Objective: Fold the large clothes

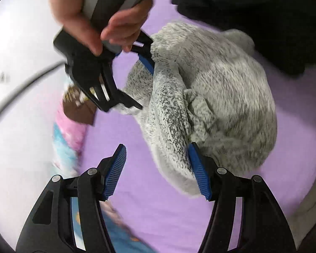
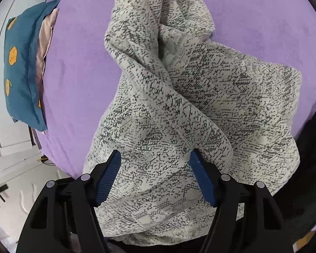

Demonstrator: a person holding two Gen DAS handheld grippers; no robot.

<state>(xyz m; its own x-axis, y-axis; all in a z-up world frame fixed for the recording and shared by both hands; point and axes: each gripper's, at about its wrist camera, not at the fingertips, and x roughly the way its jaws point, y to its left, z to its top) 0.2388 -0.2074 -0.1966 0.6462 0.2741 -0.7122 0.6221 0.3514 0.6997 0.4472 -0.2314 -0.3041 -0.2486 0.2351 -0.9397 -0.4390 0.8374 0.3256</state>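
Now we need a good pinch on one edge of the speckled sweater (image 2: pixel 179 97), which lies bunched on the purple bed (image 2: pixel 78 67). Our right gripper (image 2: pixel 155 177) points steeply down, jaws apart around a thick fold. Our left gripper (image 1: pixel 157 168) tilts down, open, holding nothing, one pad beside the cloth.

You work on a bed with a purple sheet (image 2: pixel 80 67). The speckled sweater (image 2: pixel 200 97) lies crumpled on it, a teal pillow (image 2: pixel 23 73) at the left edge, dark clothes (image 1: pixel 252 10) far right.
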